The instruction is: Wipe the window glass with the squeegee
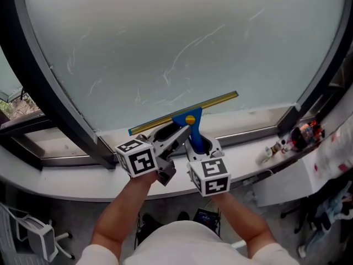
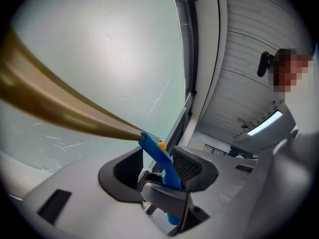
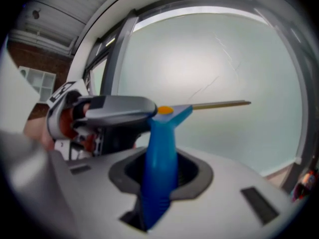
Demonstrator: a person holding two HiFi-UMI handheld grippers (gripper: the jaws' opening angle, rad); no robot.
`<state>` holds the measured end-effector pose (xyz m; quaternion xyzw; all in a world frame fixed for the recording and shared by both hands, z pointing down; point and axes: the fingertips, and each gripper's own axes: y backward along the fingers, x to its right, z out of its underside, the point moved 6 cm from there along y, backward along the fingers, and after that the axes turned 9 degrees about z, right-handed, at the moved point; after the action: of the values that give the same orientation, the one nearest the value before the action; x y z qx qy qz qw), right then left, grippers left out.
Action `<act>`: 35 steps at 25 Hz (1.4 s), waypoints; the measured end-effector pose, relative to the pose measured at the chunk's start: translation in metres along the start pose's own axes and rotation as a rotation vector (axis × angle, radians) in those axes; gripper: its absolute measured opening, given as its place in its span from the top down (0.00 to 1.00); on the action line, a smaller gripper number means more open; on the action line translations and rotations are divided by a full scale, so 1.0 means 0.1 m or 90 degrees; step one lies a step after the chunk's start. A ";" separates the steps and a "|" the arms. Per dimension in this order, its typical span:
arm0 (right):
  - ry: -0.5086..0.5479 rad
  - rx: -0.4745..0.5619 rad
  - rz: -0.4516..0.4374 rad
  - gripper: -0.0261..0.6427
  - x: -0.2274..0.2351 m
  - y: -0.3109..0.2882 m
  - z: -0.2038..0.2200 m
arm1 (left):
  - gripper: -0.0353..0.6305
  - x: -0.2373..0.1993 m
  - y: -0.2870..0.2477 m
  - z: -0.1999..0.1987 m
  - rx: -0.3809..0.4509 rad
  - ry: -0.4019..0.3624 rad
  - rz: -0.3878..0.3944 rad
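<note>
**A:** What is held nearest the body?

**B:** The squeegee point(image 1: 189, 119) is clamped by its blue handle point(image 3: 159, 158) between the jaws of the right gripper point(image 1: 199, 143). Both jaws are seen pressed against the handle's sides. The left gripper point(image 2: 158, 168) is set just beside it with its jaws spread wide. The handle's neck stands between them, but a gap is seen on one side, so no grip is judged there.

**A:** And where is the blade found?

**B:** The blade point(image 1: 220, 99) is carried tilted, low on the pane, just above the white sill point(image 1: 71, 175). Whether its edge is pressed on the window glass point(image 1: 182, 26) cannot be told.

**A:** How much of the wiping is judged done?

**B:** Little can be credited. Thin white streaks point(image 1: 185, 51) are seen across the middle of the glass, above the blade. The tool is in hand and at the window, but the strokes over the streaked area are judged to be left.
</note>
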<state>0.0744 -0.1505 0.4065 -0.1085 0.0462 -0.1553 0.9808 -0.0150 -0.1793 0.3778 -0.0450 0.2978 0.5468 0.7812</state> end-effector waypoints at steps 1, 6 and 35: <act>0.003 0.006 -0.005 0.79 -0.02 0.02 -0.02 | 0.65 0.01 0.01 -0.03 0.011 0.007 0.003; 0.024 0.042 -0.018 0.79 -0.24 0.09 -0.10 | 0.69 0.06 0.17 -0.16 0.065 0.064 0.027; 0.074 0.219 0.034 0.74 -0.91 0.48 -0.66 | 0.73 0.38 0.87 -0.59 0.105 0.068 0.068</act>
<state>-0.0061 -0.0906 0.3367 0.0710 0.0787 -0.1411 0.9843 -0.1075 -0.1365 0.3322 0.0059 0.3851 0.5583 0.7348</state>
